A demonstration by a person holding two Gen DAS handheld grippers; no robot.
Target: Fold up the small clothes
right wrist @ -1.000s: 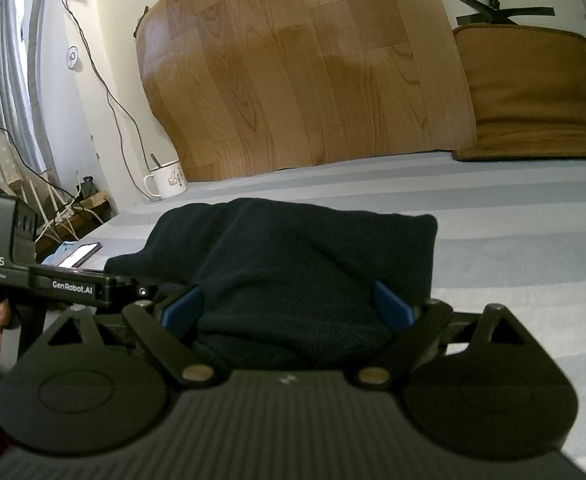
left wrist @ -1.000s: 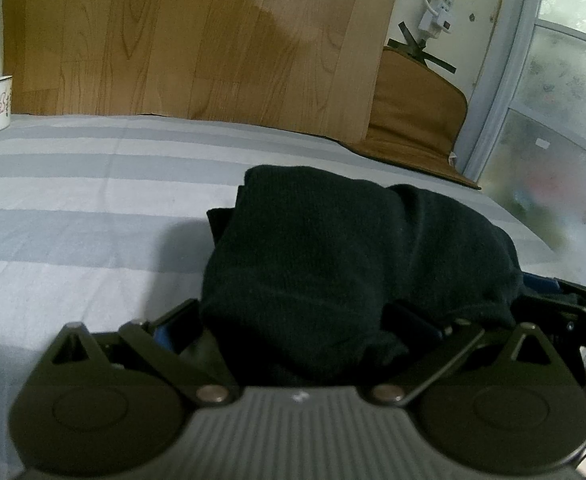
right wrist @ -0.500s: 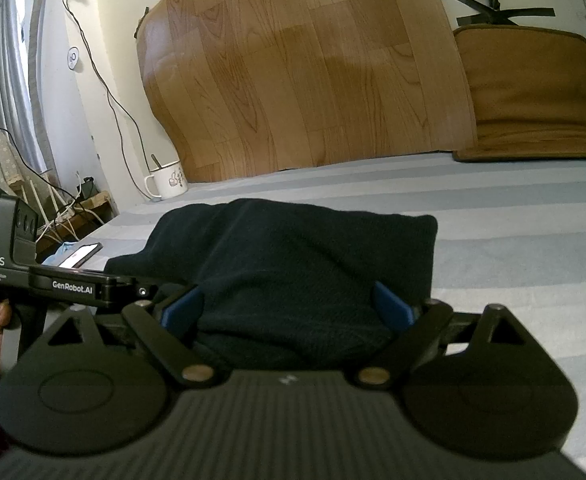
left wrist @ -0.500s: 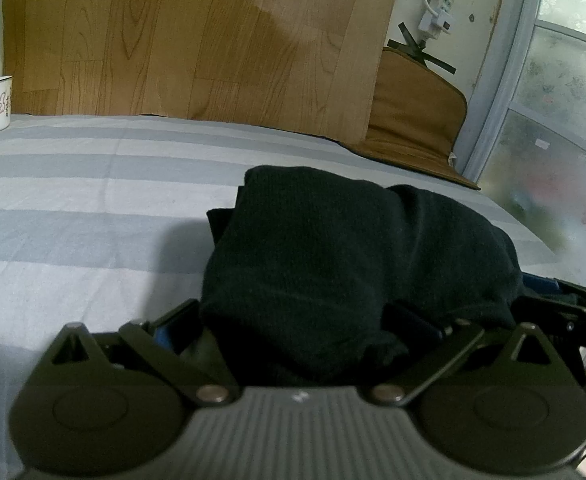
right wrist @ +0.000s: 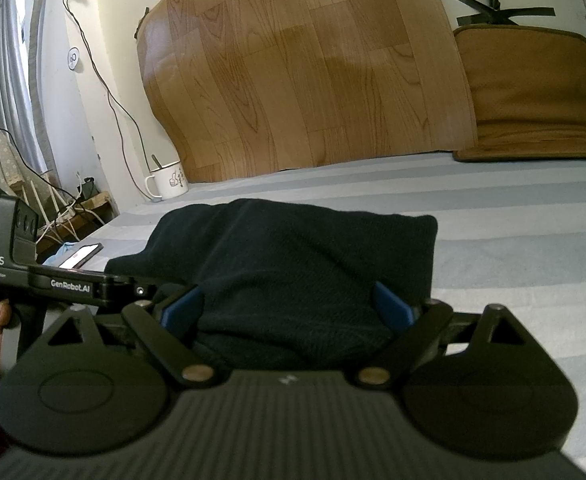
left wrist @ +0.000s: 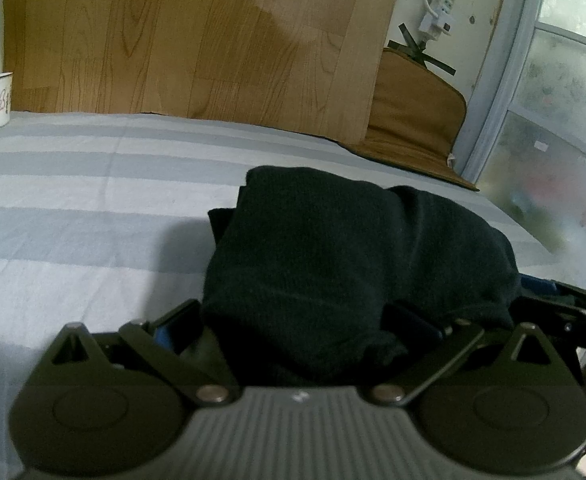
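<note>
garment (left wrist: pixel 333 248): dark knit, soft, light, floppy; bunched at near edge of striped bed (left wrist: pixel 73 208)
left gripper (left wrist: pixel 297 332): fingers spread wide round its hem, not pinching
right gripper (right wrist: pixel 289 308): same, fingers apart
hold: prob. hem corners

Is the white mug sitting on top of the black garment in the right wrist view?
No, the white mug stands at the striped sheet's far left edge, apart from the black garment.

black garment (left wrist: pixel 345 248), grey-striped sheet (left wrist: pixel 73 200)
</note>
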